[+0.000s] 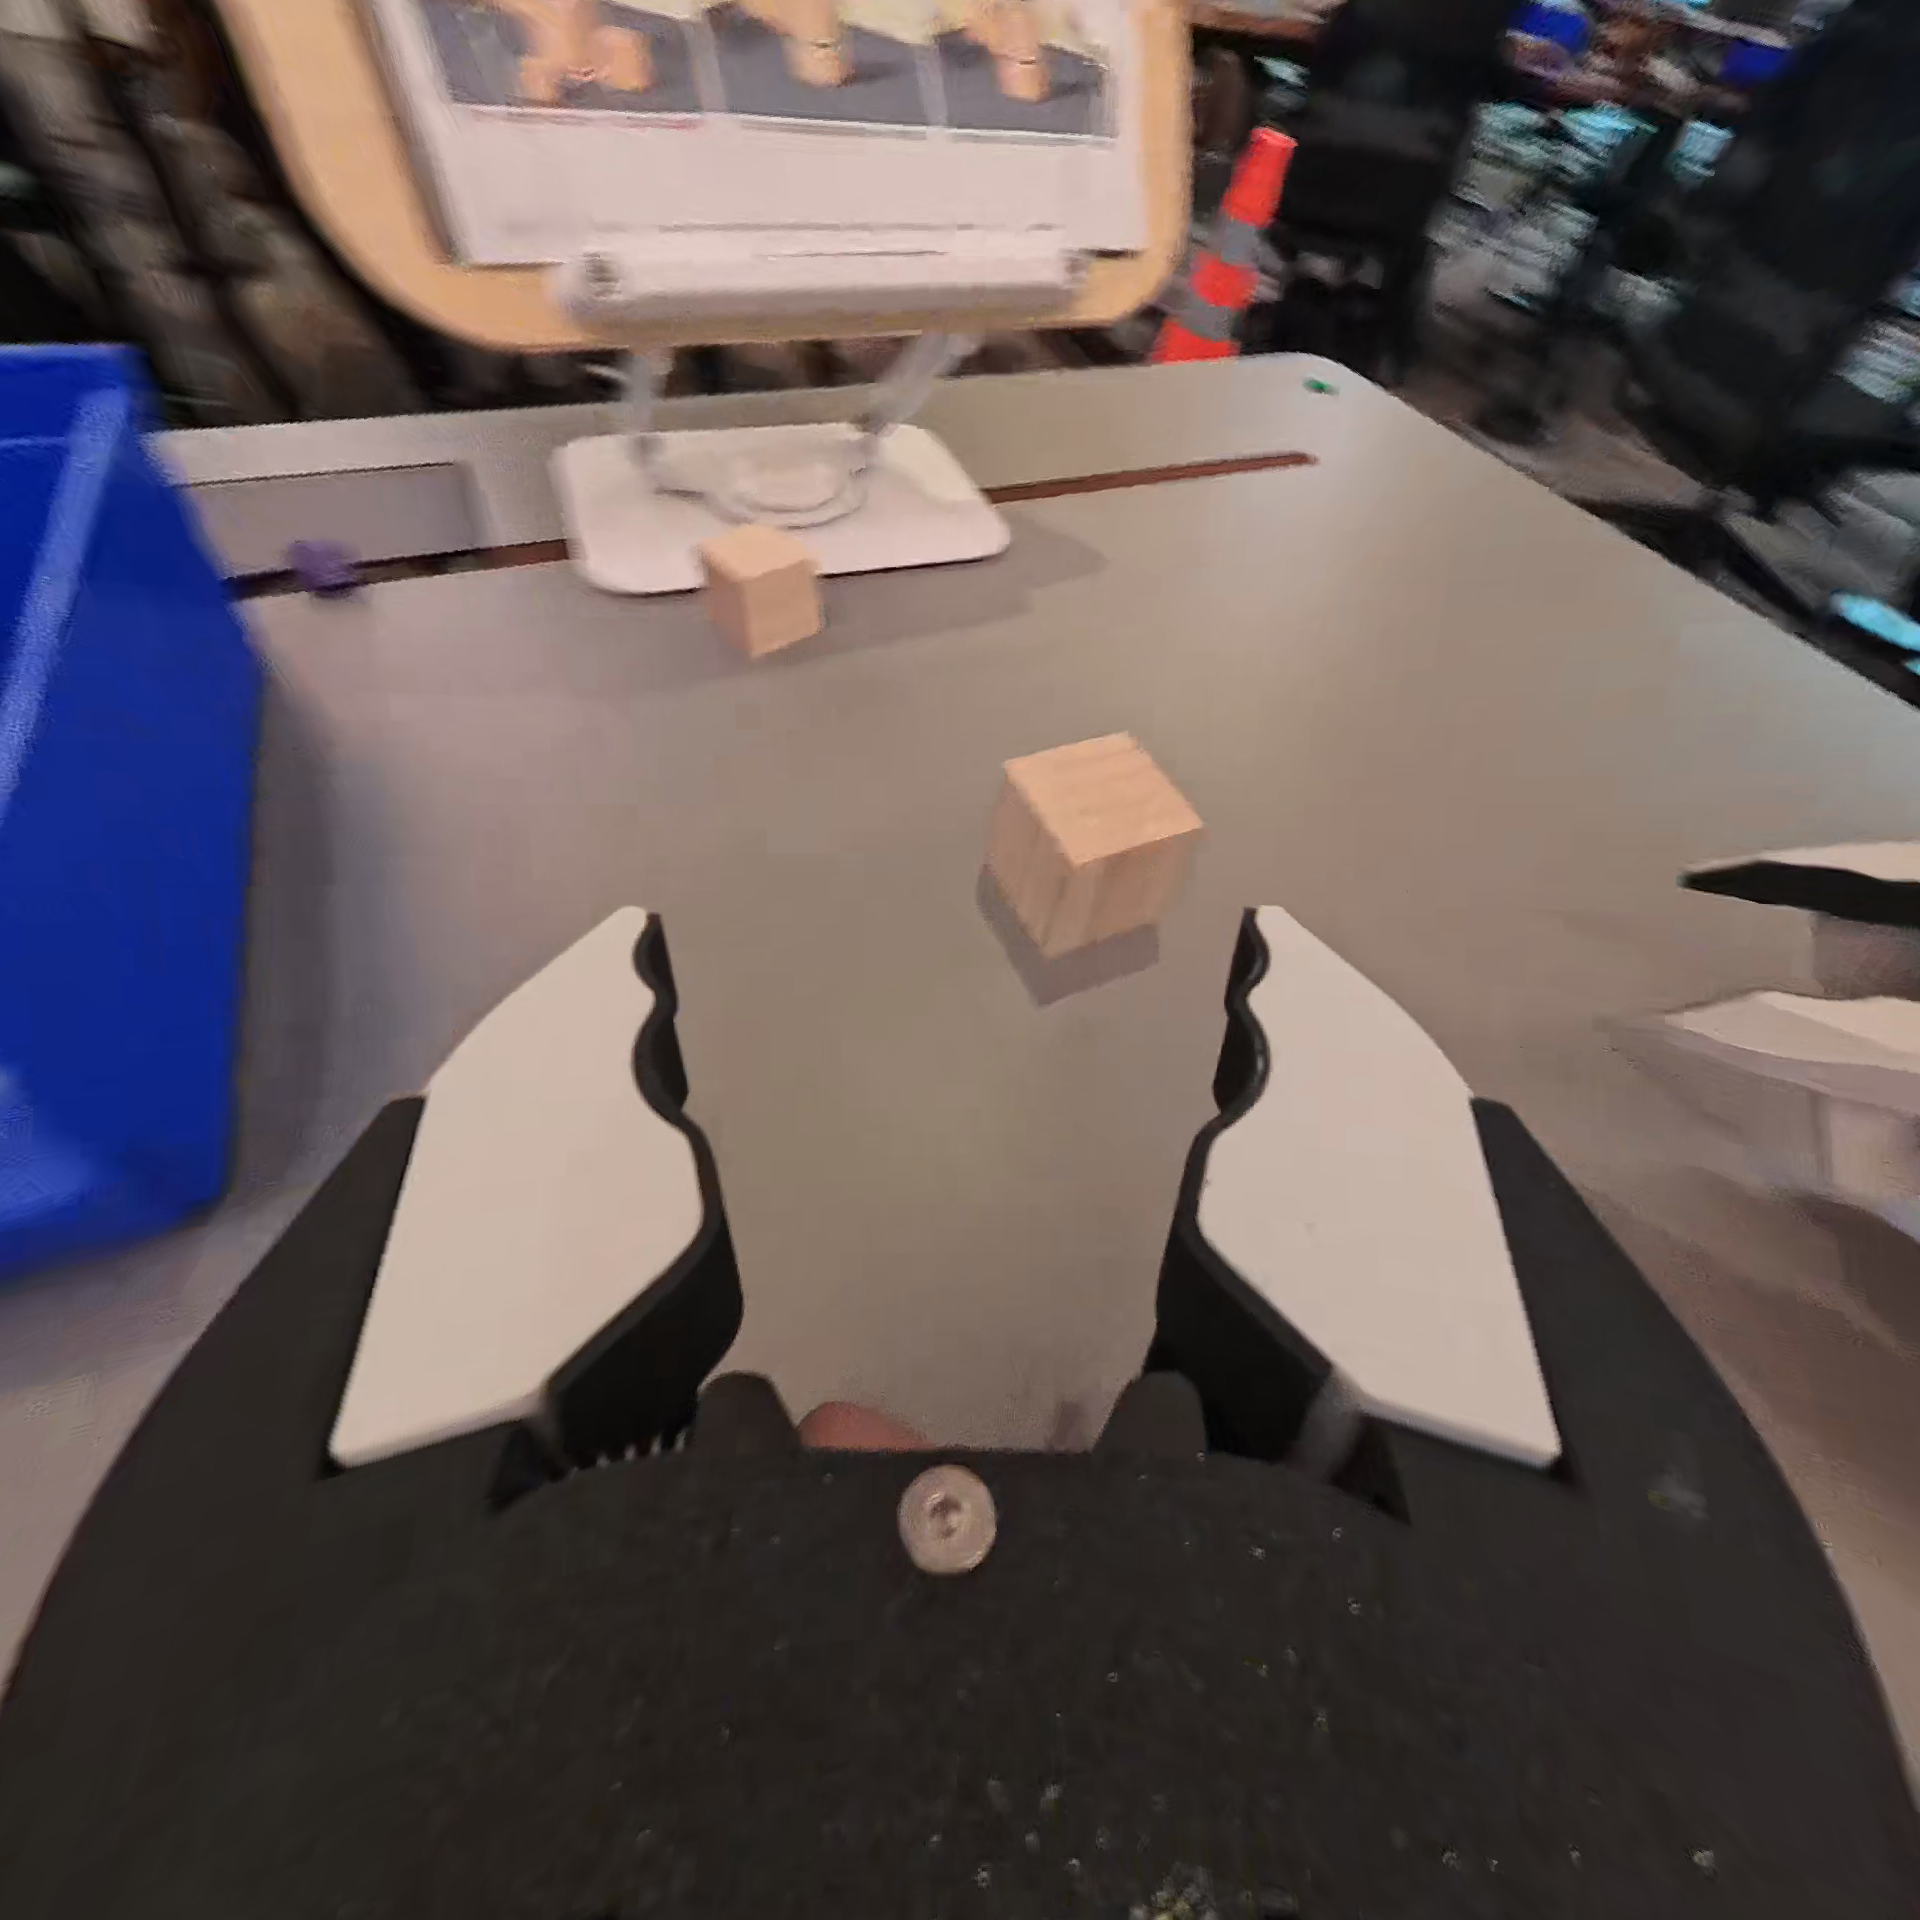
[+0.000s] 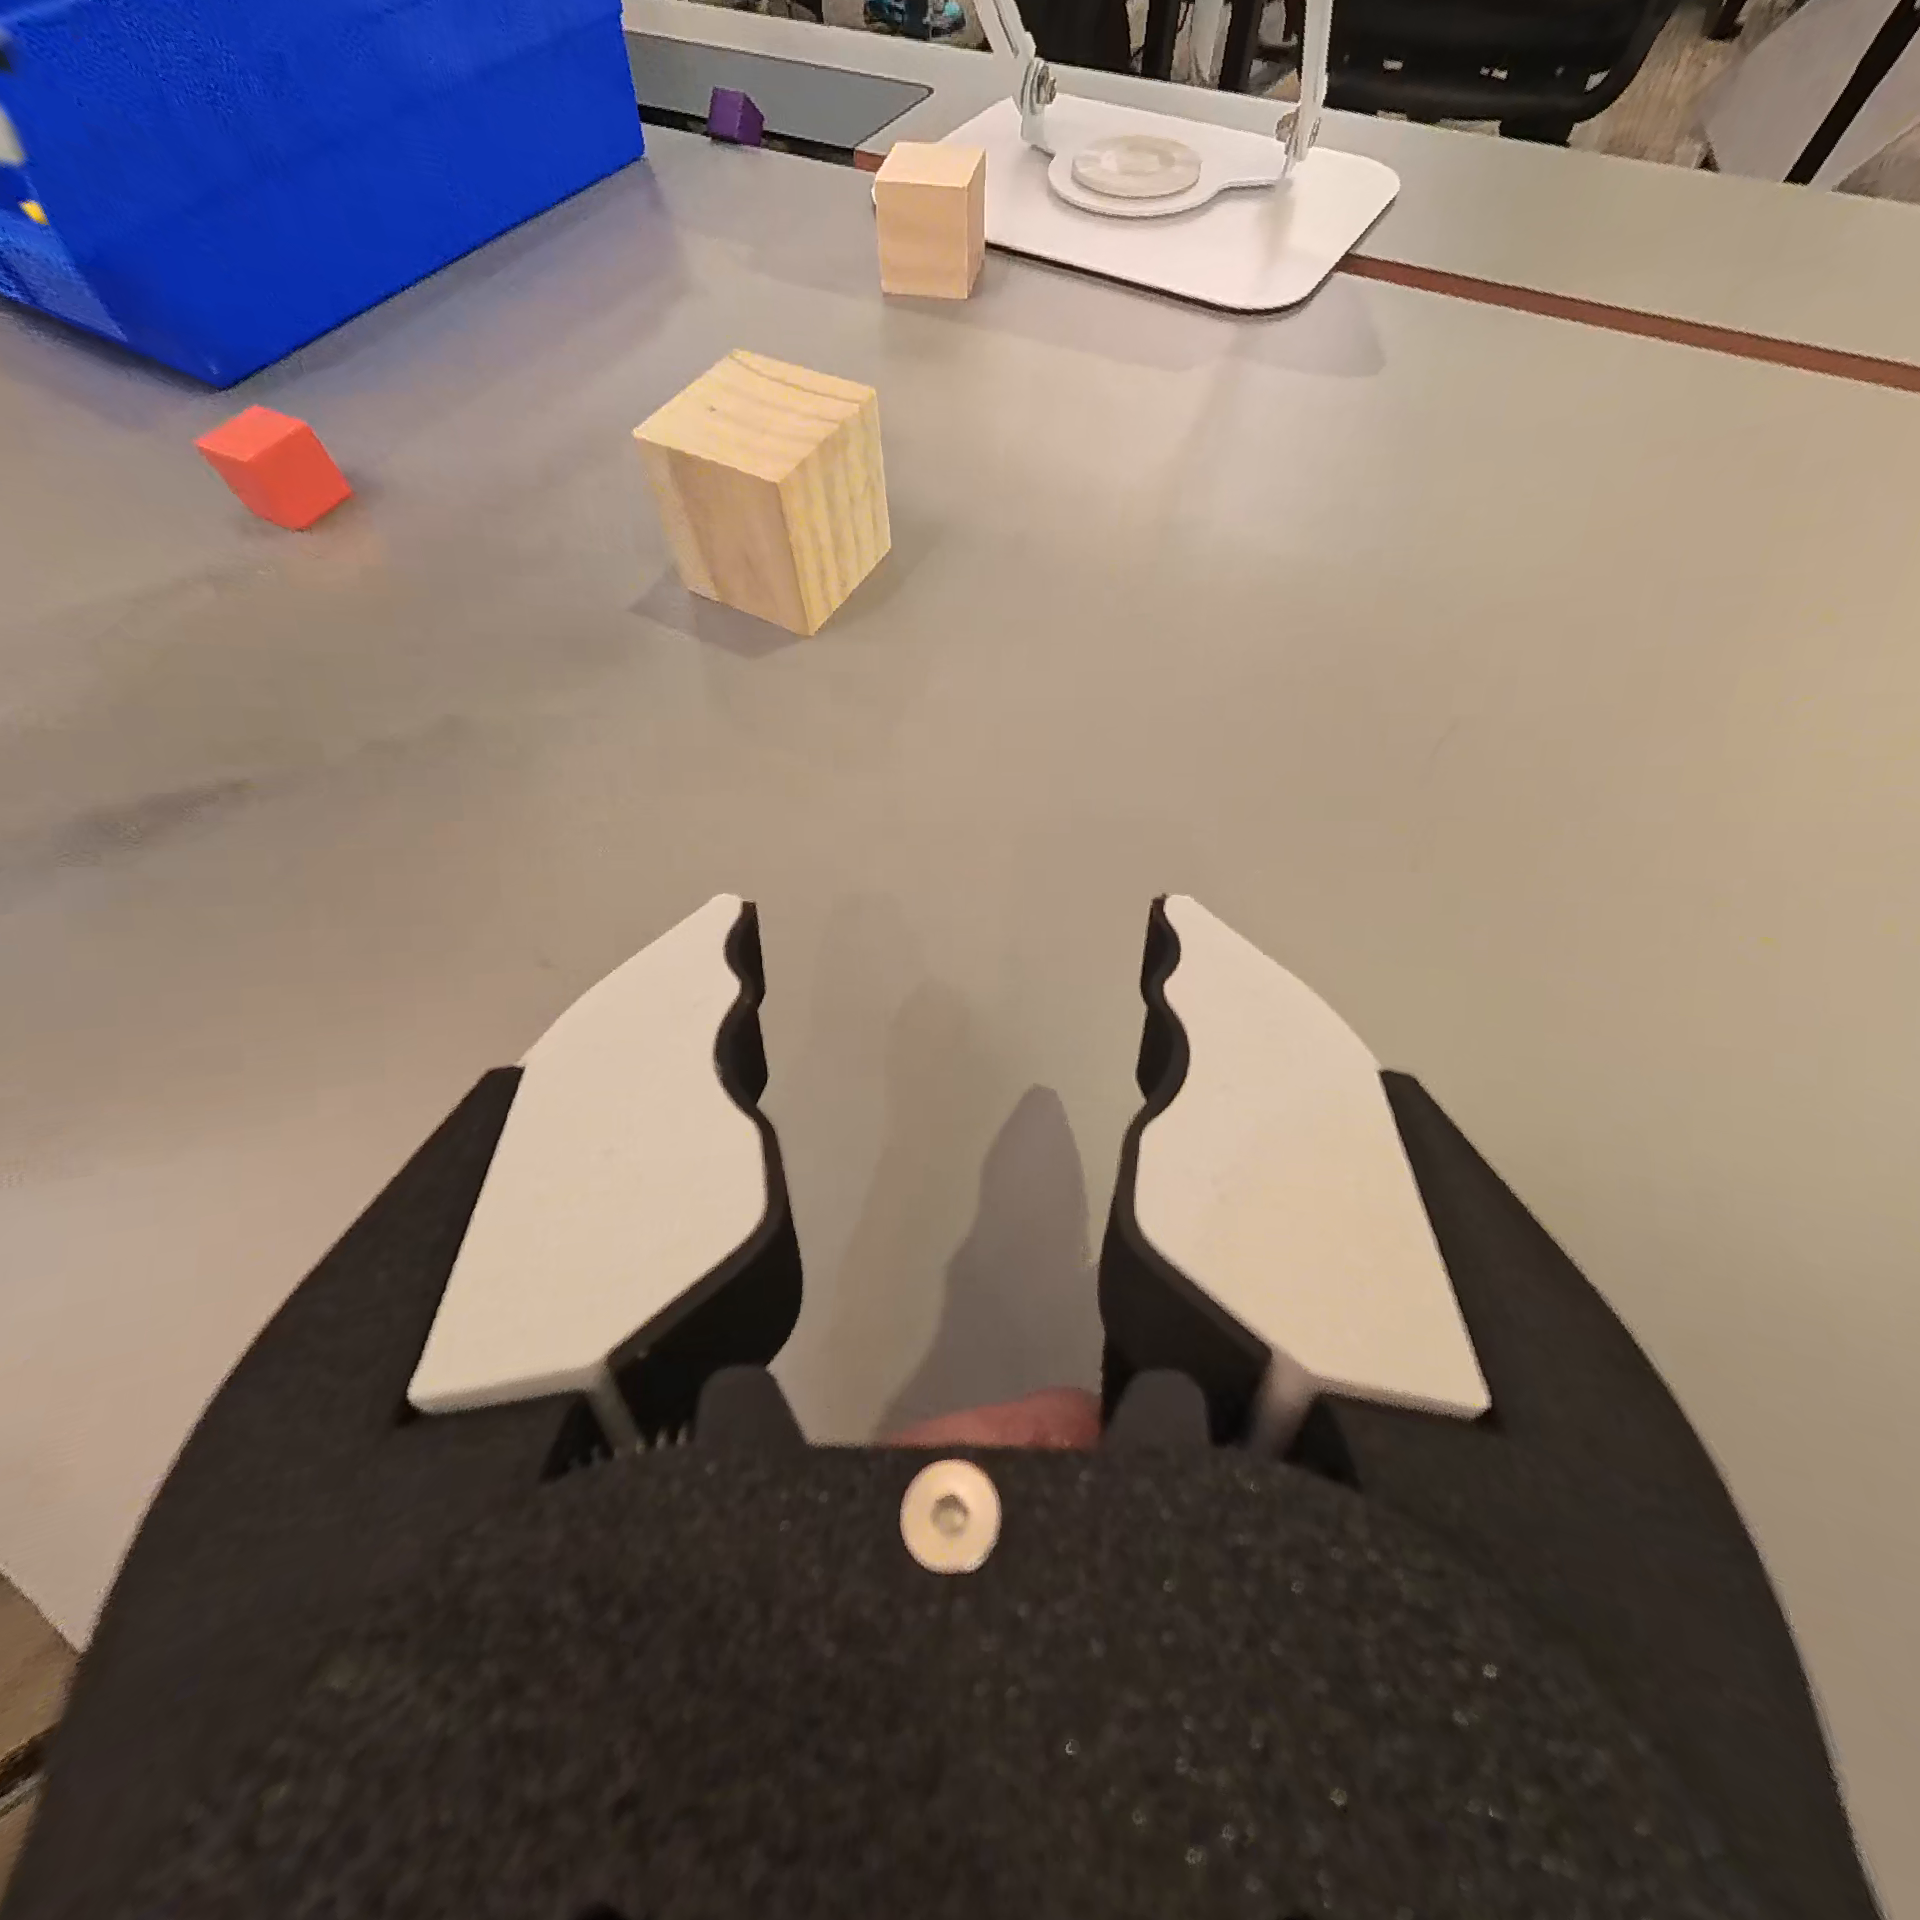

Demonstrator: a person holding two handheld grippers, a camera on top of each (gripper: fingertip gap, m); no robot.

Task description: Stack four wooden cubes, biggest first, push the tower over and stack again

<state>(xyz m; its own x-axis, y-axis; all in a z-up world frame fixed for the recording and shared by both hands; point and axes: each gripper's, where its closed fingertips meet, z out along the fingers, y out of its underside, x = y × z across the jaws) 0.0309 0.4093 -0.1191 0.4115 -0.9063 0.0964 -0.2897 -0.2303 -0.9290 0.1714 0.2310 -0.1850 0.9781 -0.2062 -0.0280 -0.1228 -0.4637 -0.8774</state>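
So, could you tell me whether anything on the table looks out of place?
Nothing is stacked: the large wooden cube and the smaller one stand apart, and a red block lies tipped near the blue bin.

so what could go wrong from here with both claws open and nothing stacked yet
1. The near cube sits turned corner-on to the left claw, so a grasp may close on edges and twist it.
2. The far cube sits right by the stand base; a claw reaching for it might bump the base.
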